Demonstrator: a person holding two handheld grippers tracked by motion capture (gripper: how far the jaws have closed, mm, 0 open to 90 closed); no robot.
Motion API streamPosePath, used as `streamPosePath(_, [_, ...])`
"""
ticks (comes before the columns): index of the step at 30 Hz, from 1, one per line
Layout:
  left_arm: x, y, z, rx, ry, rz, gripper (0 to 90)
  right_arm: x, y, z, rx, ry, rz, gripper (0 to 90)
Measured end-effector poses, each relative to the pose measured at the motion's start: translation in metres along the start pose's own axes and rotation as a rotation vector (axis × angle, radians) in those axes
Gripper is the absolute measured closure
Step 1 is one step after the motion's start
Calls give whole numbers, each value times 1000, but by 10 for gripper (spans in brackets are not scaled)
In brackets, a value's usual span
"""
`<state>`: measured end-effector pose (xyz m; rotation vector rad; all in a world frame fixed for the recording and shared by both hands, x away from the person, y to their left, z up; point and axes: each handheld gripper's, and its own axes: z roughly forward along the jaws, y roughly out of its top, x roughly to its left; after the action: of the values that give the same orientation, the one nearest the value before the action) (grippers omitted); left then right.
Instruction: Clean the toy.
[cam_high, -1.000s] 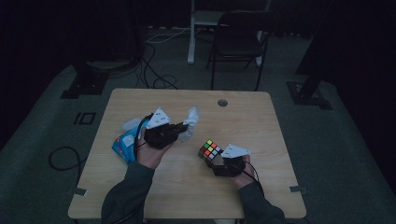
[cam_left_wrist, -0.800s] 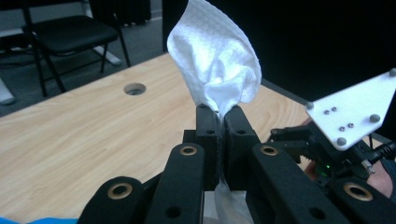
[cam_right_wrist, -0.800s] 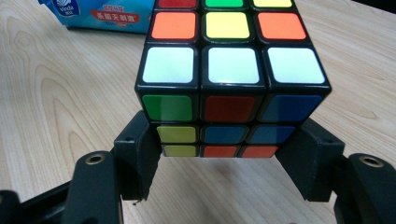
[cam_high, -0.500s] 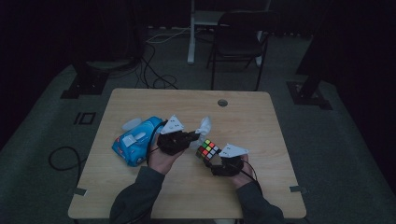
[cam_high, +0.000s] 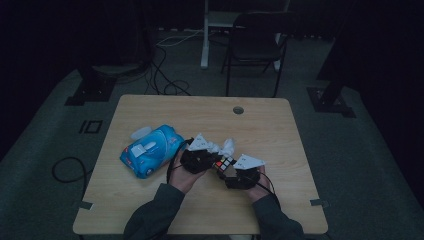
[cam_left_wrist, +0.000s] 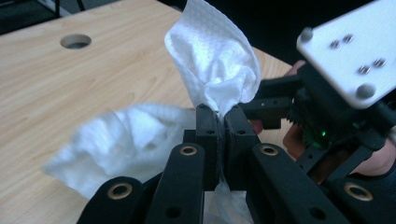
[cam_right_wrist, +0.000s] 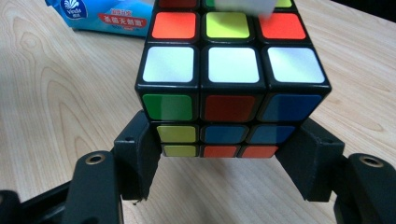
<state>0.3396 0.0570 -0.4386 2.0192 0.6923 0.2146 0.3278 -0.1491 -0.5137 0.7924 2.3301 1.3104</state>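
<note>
1. The left gripper (cam_left_wrist: 218, 122) had its fingers (cam_left_wrist: 207, 128) pressed together on a white wipe (cam_left_wrist: 212, 60), which stood up in a crumpled plume above the fingertips and bunched out below them on one side.
2. The right gripper (cam_right_wrist: 219, 149) had its fingers (cam_right_wrist: 137, 154) clamped on a puzzle cube (cam_right_wrist: 229, 88), gripping its lowest layer from both sides, so most of the cube rose clear above the fingertips.
3. In the high view the wipe (cam_high: 226, 146) sat just beyond the left gripper (cam_high: 200, 159), right beside the cube (cam_high: 224, 164) that the right gripper (cam_high: 239, 175) held just above the surface (cam_high: 280, 130).
4. In the right gripper view a pale blurred edge, probably the wipe, lay over the far top rows of the cube, well past the fingertips; whether it actually touched could not be told.
5. A blue pack of wipes (cam_high: 149, 150) lay on the surface to the outer side of the left fingers, apart from both grippers.
6. Judged from this, the step in hand was bringing the wipe onto the cube to clean its top face, and the wiping itself looked barely begun.
7. The next move would call for the left fingers to keep their pinch and drag the loose wipe across the upper tiles, while the right fingers held firm so the cube neither twisted nor slipped from its narrow low grip.
</note>
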Motion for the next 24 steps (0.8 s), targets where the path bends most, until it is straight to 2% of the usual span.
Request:
streamPosePath(7, [-6,-5,7,29,-8,13,874,-1,0,-1,-8,-7,-5,350])
streamPosePath(16, [-12,-12,3,41,-26,21,874,0,0,-1,-3,-19,-11,350])
streamPosePath(24, [-6,-11,-1,38,18,22,865,0,0,-1,-1,-20,-17,350])
